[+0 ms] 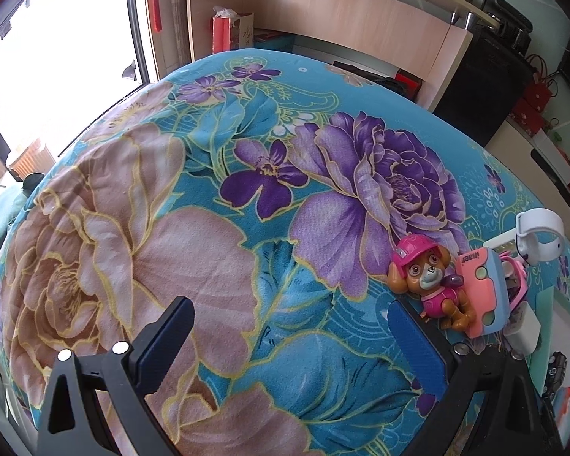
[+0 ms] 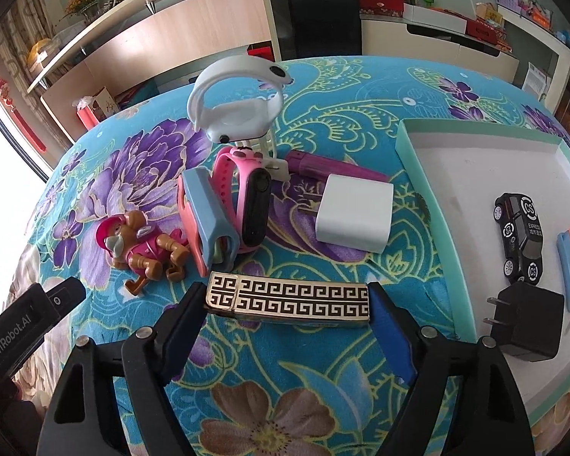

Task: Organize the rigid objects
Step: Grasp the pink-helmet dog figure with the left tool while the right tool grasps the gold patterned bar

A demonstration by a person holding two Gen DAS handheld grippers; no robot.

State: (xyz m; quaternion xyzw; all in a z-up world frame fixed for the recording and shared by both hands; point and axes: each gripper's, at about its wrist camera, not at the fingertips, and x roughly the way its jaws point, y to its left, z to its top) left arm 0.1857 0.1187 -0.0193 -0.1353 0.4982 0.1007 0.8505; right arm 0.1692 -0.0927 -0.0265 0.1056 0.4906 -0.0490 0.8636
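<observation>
Gold rectangular lighter with black key pattern [image 2: 288, 301] lies lower centre, right gripper [image 2: 285, 319] jaws straddling its ends, apparently touching, for likely transfer to white tray [image 2: 475, 159]. Left gripper [image 1: 285, 338] spread, empty.

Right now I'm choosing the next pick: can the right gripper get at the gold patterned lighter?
Probably yes: the gold patterned lighter lies crosswise between the right gripper fingers, nothing on top.

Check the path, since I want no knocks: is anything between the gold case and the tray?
Nothing lies on the cloth between the gold case and the tray; only the tray's raised rim. Just inside it sits a black charger.
</observation>
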